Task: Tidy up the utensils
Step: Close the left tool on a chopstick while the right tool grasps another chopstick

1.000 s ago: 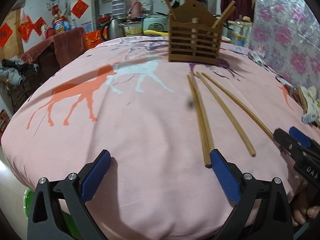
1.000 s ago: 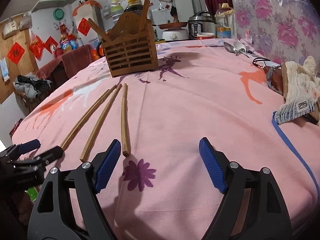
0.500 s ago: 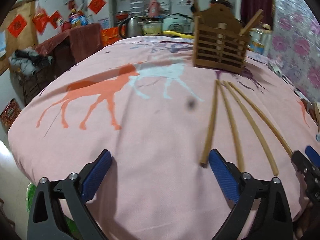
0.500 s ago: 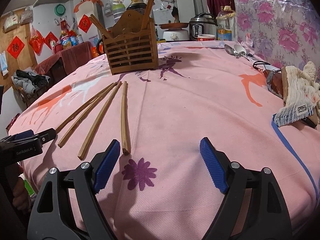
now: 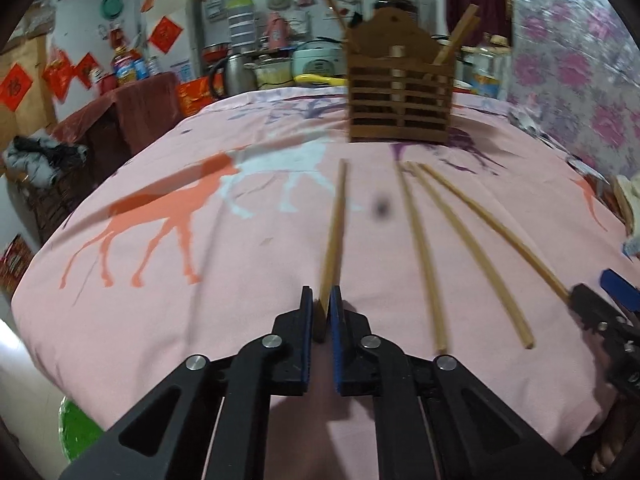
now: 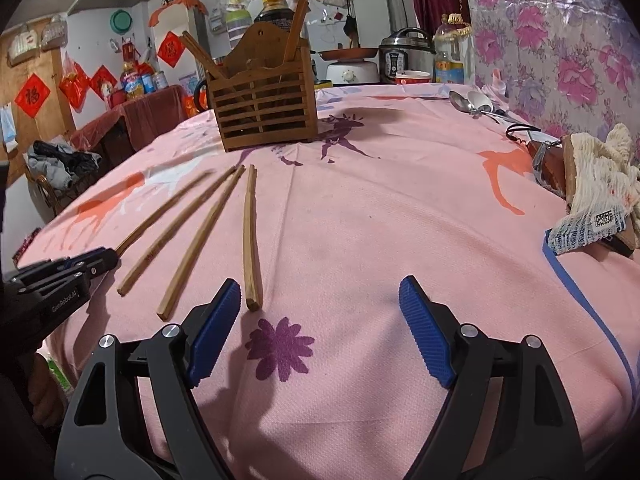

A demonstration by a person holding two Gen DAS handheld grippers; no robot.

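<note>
Several wooden chopsticks lie on the pink tablecloth, pointing toward a slatted wooden utensil holder (image 5: 399,92) at the far side, which has a few chopsticks in it. My left gripper (image 5: 320,312) is shut on the near end of the leftmost chopstick (image 5: 335,236). The others (image 5: 418,248) lie to its right. In the right wrist view the holder (image 6: 264,104) stands far ahead. My right gripper (image 6: 320,320) is open and empty, its left finger beside the near end of the rightmost chopstick (image 6: 251,236). The left gripper (image 6: 96,260) shows at the left there.
Metal spoons (image 6: 472,104), a corkscrew and a white mesh cloth (image 6: 596,192) over a wooden block lie at the table's right side. The table's near edge drops off just below both grippers. Kitchen appliances and bottles stand behind the table.
My left gripper has closed on the leftmost chopstick's near end and swung it left, apart from the others. The right gripper has stayed open and nearly still.
</note>
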